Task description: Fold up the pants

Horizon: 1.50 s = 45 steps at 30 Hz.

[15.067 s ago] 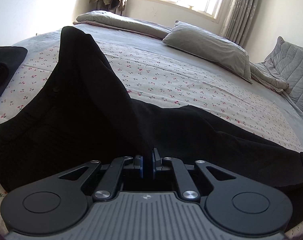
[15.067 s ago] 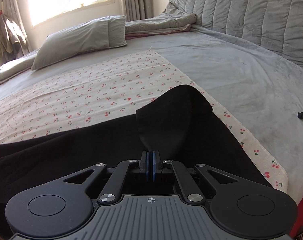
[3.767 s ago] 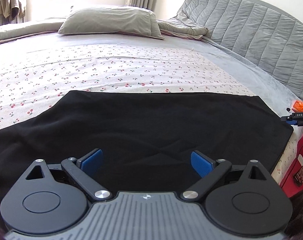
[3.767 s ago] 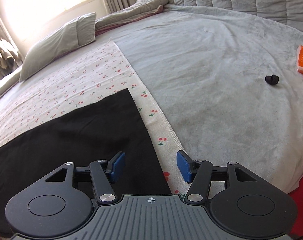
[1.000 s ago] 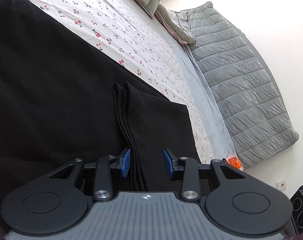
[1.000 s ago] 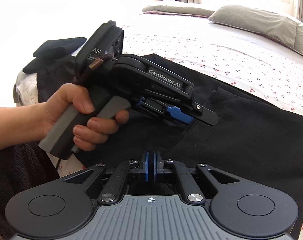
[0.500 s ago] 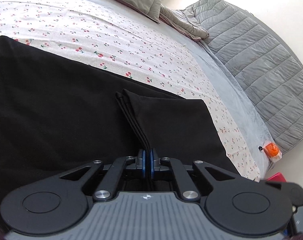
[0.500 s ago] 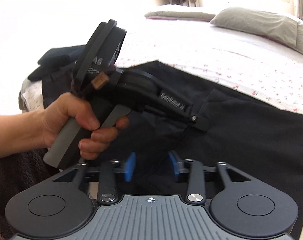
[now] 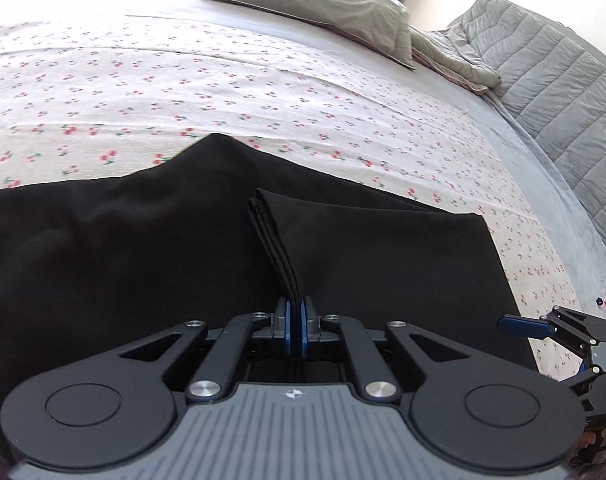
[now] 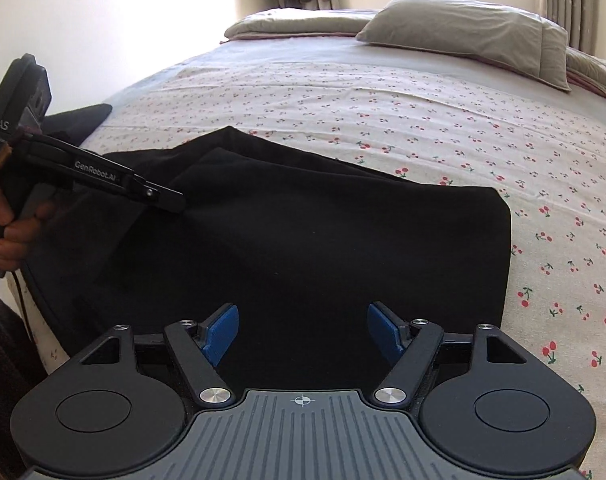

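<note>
**Left pinches the fold, right lets go**

Your left gripper point(image 9: 295, 312) is pressed together on a layered edge of the pants point(image 9: 143, 248), lifting it into a ridge that rises off the cloth below. Your right gripper point(image 10: 302, 330) is opening, its blue pads point(image 10: 221, 330) spread wide above the black fabric with nothing clamped between them. Your left hand point(image 10: 7, 228) holds its tool at the left edge of the right wrist view. The pants lie across the near side of the cherry-print sheet point(image 9: 183, 92). A grey pillow point(image 10: 471, 28) rests at the far end of the bed.
</note>
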### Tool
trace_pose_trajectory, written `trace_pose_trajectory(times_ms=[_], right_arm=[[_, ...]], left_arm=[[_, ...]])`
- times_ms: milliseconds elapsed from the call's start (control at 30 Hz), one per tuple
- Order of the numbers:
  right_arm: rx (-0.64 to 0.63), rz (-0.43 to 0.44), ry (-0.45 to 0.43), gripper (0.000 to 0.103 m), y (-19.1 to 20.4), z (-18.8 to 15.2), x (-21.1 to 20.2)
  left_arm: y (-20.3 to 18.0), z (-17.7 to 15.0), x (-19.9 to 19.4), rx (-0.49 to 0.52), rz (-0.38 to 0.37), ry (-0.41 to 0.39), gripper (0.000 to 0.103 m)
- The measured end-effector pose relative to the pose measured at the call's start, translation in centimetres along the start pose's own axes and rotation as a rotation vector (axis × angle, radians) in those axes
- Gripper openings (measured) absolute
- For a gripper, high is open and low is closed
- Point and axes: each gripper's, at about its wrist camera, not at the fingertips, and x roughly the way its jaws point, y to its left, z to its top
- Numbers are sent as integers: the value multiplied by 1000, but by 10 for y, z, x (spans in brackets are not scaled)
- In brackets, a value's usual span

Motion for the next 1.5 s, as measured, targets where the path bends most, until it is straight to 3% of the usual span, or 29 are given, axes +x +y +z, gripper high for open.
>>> trace_pose_trajectory(times_ms=[300,667,900,1100,1167,1267,1333,1500], right_arm=[[-53,-9,52,81,29,9,19],[-80,13,59,84,40,10,27],[-50,22,75,85,35,13,31],[-37,27,81,86,32,12,34],[-31,28,86,86,31,11,35],[-29,28,87,86,30,12,34],[-24,38,83,86,28,12,31],[35,102,98,86,20,14,28]], left_arm=[[48,6,-39,-33,222,-49,5],[125,9,-90,-139,413,-71,5],[159,6,-109,-165,551,-100,5],[178,0,-102,-181,641,-91,6],[177,-1,-99,-170,668,-92,10],[167,-2,-106,-162,685,-125,27],[158,-3,-112,-149,661,-149,52],[121,-7,-123,-82,566,-209,73]])
